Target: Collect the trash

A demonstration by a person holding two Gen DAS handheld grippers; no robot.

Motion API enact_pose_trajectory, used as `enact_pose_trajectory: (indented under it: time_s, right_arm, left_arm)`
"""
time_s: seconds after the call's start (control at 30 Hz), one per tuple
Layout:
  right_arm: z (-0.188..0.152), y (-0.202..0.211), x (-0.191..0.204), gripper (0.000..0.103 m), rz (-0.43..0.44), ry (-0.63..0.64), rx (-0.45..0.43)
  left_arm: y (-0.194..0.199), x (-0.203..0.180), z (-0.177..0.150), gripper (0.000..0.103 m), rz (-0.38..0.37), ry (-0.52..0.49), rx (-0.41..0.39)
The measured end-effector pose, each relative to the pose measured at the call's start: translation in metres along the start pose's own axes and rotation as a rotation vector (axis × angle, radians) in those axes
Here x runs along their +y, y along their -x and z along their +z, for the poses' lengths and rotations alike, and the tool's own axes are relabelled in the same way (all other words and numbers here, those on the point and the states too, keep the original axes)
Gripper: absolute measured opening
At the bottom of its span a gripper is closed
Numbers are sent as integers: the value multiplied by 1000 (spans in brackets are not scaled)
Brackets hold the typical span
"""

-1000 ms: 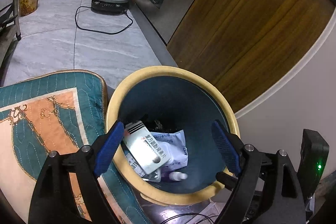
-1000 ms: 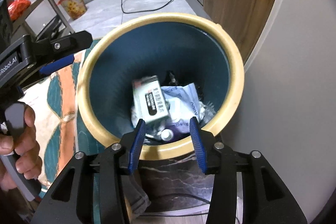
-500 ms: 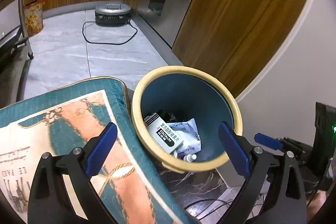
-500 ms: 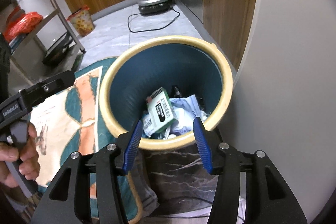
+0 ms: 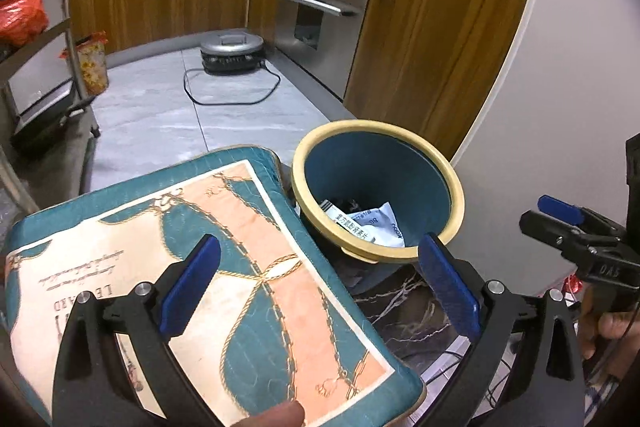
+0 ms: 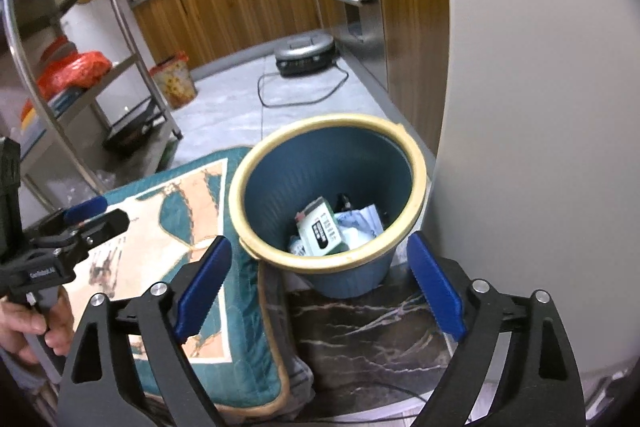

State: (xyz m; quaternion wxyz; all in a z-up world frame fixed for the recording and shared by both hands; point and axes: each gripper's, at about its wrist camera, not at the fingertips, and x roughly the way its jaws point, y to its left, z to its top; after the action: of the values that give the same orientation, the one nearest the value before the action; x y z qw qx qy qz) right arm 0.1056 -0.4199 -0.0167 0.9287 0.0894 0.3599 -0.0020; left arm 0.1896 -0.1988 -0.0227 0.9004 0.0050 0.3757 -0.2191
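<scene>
A blue trash bin with a yellow rim [image 5: 456, 187] [image 6: 416, 163] stands on the floor by a white wall. Inside lie a white and green box [image 6: 322, 229] [image 5: 350, 223] and a white wrapper [image 5: 384, 223] [image 6: 362, 221]. My left gripper [image 5: 320, 283] is open and empty, above a cushion and left of the bin. My right gripper [image 6: 320, 279] is open and empty, held above and in front of the bin. Each gripper also shows in the other's view: the left [image 6: 86, 217], the right [image 5: 560, 213].
A teal and orange cushion [image 5: 224, 267] [image 6: 176, 227] lies left of the bin. A dark marbled surface [image 6: 372, 323] is in front of it. A robot vacuum [image 5: 232, 51] with a black cable sits on the grey floor by wooden cabinets. A metal shelf rack [image 6: 80, 67] stands left.
Both grippers have pulled back and up from the bin, so it looks smaller. The right gripper has opened wider. The trash in the bin has not moved.
</scene>
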Motion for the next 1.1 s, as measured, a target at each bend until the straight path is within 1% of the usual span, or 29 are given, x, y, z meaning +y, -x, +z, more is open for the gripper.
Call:
enact_pose_trajectory:
  time_s: [0.17, 0.27, 0.4, 0.77, 1.1]
  right_arm:
    - [-8, 18, -2, 92, -4, -13, -62]
    - [-15, 25, -4, 94, -8, -23, -91]
    - [-20, 27, -3, 94, -12, -17, -101]
    - [-24, 17, -5, 94, -8, -28, -73]
    - [-25, 13, -6, 94, -10, -27, -55]
  left_arm:
    - [16, -11, -11, 98, 15, -46, -52]
    - [19, -20, -16, 98, 25, -74, -63]
    - [20, -29, -21, 98, 12, -101, -66]
    - [11, -29, -25, 98, 27, -107, -50]
    - [5, -29, -25, 98, 18, -100, -40]
